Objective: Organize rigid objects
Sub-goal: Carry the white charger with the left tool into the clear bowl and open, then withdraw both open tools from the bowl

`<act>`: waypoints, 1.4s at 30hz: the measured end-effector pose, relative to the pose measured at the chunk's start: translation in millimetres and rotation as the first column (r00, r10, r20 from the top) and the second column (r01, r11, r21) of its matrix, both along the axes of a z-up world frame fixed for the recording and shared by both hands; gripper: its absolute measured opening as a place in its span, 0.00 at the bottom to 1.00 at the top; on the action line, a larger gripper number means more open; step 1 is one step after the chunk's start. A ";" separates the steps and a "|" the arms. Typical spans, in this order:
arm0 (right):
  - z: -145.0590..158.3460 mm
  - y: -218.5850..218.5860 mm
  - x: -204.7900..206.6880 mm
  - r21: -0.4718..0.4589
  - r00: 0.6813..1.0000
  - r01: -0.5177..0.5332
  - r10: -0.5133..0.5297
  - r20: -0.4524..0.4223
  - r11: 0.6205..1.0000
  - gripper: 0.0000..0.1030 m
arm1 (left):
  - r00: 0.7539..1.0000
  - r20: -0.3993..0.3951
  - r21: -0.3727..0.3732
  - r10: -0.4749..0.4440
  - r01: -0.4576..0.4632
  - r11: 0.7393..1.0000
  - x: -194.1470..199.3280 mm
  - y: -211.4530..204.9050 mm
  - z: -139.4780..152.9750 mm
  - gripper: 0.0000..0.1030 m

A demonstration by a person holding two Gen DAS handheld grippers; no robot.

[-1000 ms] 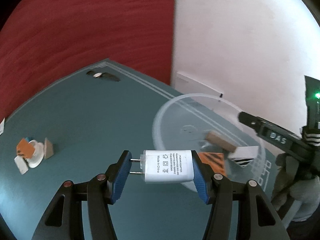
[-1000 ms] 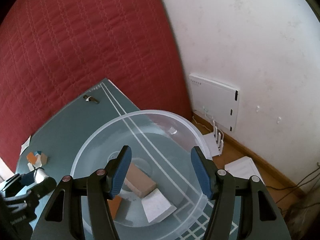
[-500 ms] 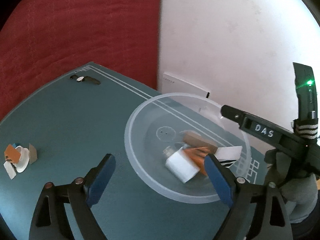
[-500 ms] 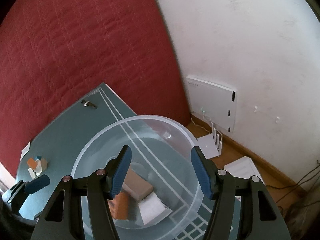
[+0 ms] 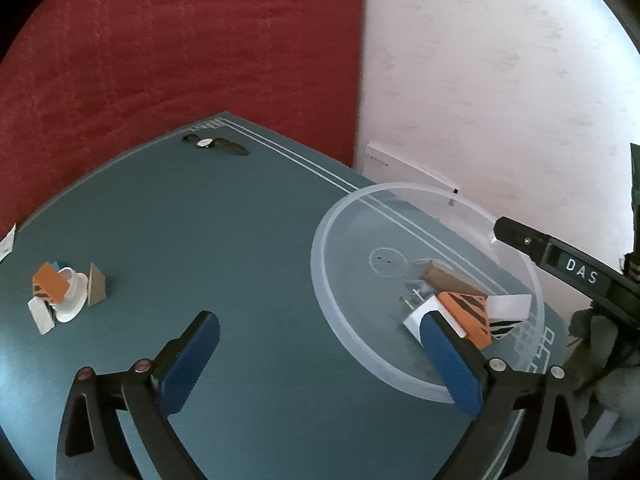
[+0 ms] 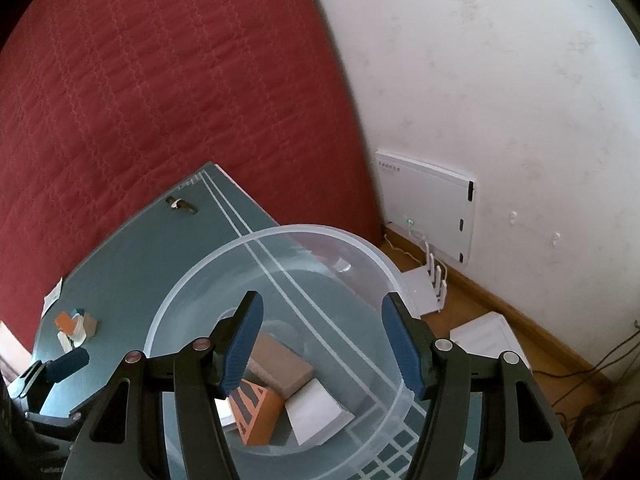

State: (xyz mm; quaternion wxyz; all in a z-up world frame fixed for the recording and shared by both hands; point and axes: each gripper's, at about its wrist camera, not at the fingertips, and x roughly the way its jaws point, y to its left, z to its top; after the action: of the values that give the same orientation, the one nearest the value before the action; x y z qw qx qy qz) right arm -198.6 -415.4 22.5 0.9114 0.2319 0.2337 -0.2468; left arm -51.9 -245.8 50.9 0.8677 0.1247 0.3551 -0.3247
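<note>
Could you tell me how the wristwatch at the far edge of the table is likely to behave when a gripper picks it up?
The wristwatch lies flat with its dark strap spread out, so the strap will probably flop. It looks small and thin, likely light. Its low profile may make pinching awkward.

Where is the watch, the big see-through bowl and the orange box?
watch [image 5: 205,143], left wrist view, on its pale face.
clear bowl [image 5: 320,248], left wrist view, on its left rim.
orange box [image 6: 256,414], right wrist view, on its striped top.
</note>
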 end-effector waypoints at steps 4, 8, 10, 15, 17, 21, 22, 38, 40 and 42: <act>-0.6 3.2 0.9 0.001 1.000 -0.004 0.004 -0.002 1.000 0.61 | 1.000 0.005 0.018 0.020 -0.020 1.000 2.2 1.2 -2.4 0.99; -0.9 6.8 2.7 0.001 1.000 -0.011 0.011 -0.004 1.000 0.61 | 0.999 0.025 0.041 0.042 -0.043 0.998 4.2 3.8 -4.8 0.99; -1.3 8.9 3.3 0.000 1.000 -0.016 0.016 -0.006 1.000 0.61 | 0.998 0.041 0.053 0.054 -0.056 0.997 5.0 5.6 -5.4 0.99; -1.6 14.9 4.9 -0.009 1.000 -0.025 0.025 -0.008 1.000 0.61 | 0.996 0.057 0.062 0.076 -0.079 0.995 7.3 11.5 -6.2 0.99; -0.7 18.3 5.7 -0.019 1.000 -0.026 0.026 -0.010 0.999 0.61 | 0.995 0.060 0.061 0.085 -0.089 0.994 8.9 14.5 -5.9 0.99; 2.4 25.1 6.7 -0.043 1.000 -0.025 0.025 -0.007 0.999 0.61 | 0.993 0.058 0.051 0.104 -0.107 0.993 12.5 21.9 -4.5 0.99; 3.6 27.4 7.0 -0.048 1.000 -0.026 0.025 -0.005 0.999 0.61 | 0.992 0.057 0.049 0.110 -0.113 0.992 13.9 24.0 -4.1 0.99; 19.1 68.3 25.4 -0.085 0.997 -0.077 0.079 0.012 0.993 0.61 | 0.979 0.074 0.021 0.191 -0.193 0.981 31.0 68.9 4.0 0.99; 21.4 73.8 29.2 -0.093 0.996 -0.089 0.091 0.014 0.992 0.61 | 0.976 0.075 0.014 0.203 -0.204 0.979 32.5 75.2 4.9 0.99; 23.7 79.8 32.9 -0.098 0.995 -0.101 0.103 0.016 0.990 0.61 | 0.974 0.075 0.008 0.212 -0.213 0.977 33.1 80.9 5.3 0.99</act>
State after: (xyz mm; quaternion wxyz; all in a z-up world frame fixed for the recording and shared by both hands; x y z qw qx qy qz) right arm -165.7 -335.6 46.2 0.9355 0.1779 0.2234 -0.2082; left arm -18.8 -164.9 56.1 0.9090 0.1050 0.3366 -0.2223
